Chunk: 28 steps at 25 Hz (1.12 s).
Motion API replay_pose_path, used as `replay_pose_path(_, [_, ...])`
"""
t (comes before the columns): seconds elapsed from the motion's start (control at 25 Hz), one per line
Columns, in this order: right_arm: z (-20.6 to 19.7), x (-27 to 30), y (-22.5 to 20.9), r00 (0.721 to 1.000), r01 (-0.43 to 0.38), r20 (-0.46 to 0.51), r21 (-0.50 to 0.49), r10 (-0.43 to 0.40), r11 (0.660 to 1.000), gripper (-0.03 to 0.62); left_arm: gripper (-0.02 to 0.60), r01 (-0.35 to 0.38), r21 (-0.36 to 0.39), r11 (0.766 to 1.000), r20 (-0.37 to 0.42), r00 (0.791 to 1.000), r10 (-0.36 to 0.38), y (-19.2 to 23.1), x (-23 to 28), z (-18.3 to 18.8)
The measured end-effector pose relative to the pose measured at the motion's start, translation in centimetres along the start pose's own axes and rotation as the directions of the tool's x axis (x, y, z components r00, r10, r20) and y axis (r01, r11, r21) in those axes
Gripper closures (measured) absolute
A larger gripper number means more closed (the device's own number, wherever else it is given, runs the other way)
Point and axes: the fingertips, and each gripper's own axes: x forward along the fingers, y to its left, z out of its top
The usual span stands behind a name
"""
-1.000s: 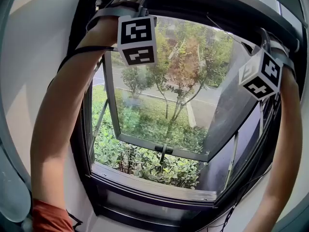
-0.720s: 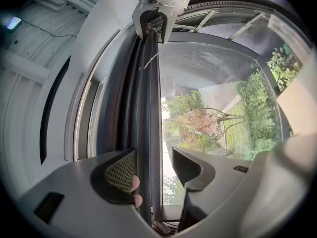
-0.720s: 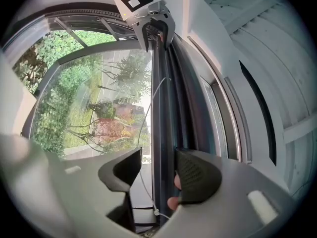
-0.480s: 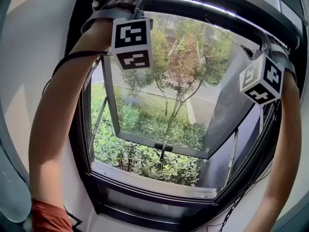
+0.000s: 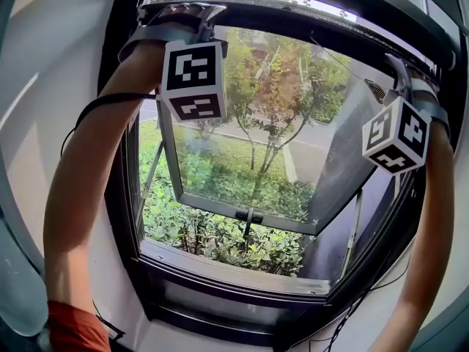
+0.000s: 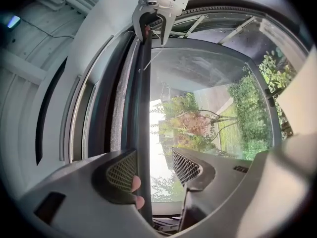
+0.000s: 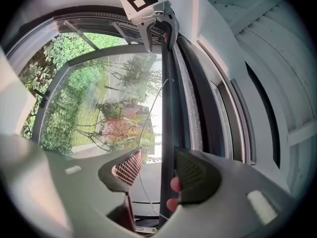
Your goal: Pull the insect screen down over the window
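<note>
Left gripper: jaws released and apart, straddling the screen bar; the bar lies against one cross-hatched pad, and daylight shows between it and the other pad. Right gripper: same condition, jaws apart, with the bar against one pad only. Neither gripper clamps the bar.

Screen bar: one straight, dark, smooth rail. It sits at the very top of the window opening, just under the frame head, with the left gripper near one end and the right gripper near the other. A speckled grey strip runs alongside it.

Jaw bodies: grey moulded plastic, wedge-shaped. Two fingertips show behind the left gripper's pad, and two fingertips behind the right gripper's.

Surroundings:
- One glazed sash, dark-framed, swung outward and open, with one handle on its lower rail
- One black cable across the left forearm
- One thin cord hanging beside the bar
- Trees, shrubs and lawn beyond the glass

Both bare forearms cross the sides of the opening
</note>
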Motion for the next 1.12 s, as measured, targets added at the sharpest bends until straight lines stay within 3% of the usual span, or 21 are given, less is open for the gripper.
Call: replay_pose_path(1.12, [1.0, -3.9, 6.3, 0.993, -0.093, 0.076, 0.01, 0.092, 0.996, 0.378, 0.367, 0.08, 0.012, 0.997, 0.012, 0.997, -0.08, -6.1, -3.8, -0.1])
